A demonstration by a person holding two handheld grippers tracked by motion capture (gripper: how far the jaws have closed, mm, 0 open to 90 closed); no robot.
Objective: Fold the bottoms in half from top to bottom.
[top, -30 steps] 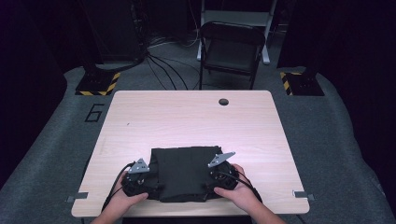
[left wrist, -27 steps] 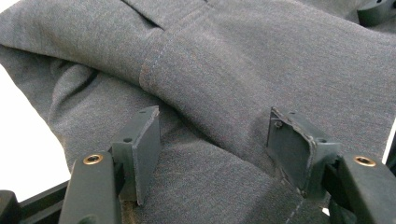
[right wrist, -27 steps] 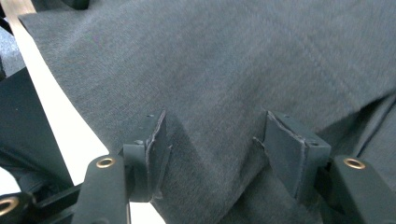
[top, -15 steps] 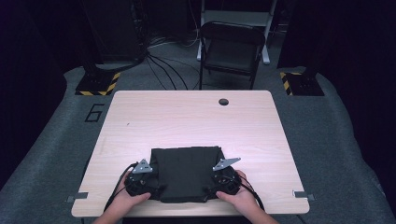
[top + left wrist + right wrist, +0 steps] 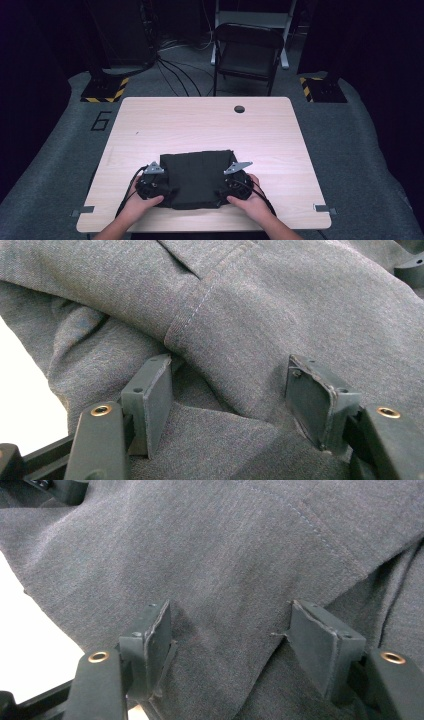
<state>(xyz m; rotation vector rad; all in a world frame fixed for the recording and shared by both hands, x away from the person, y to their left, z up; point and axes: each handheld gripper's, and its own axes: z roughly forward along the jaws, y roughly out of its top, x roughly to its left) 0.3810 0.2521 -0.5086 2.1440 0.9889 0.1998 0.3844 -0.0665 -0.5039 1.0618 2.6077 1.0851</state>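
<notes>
Now with both sets of jaws spread wide over the folded dark garment (image 5: pixel 197 179) at the near edge of the table (image 5: pixel 210 125), left gripper (image 5: pixel 227 395) gripping nothing, right gripper (image 5: pixel 230 645) just opened and empty: press down, close on one layer only.

L gripper (image 5: pixel 162 182) jaws apart; R gripper (image 5: pixel 227 184) jaws just opening.

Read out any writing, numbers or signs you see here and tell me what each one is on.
"6": a large dark numeral on the grey floor mat, left of the table.
Yellow and black hazard stripes, no words: on the two stand bases on the floor.
The dark garment and both gripper views show no lettering.
</notes>
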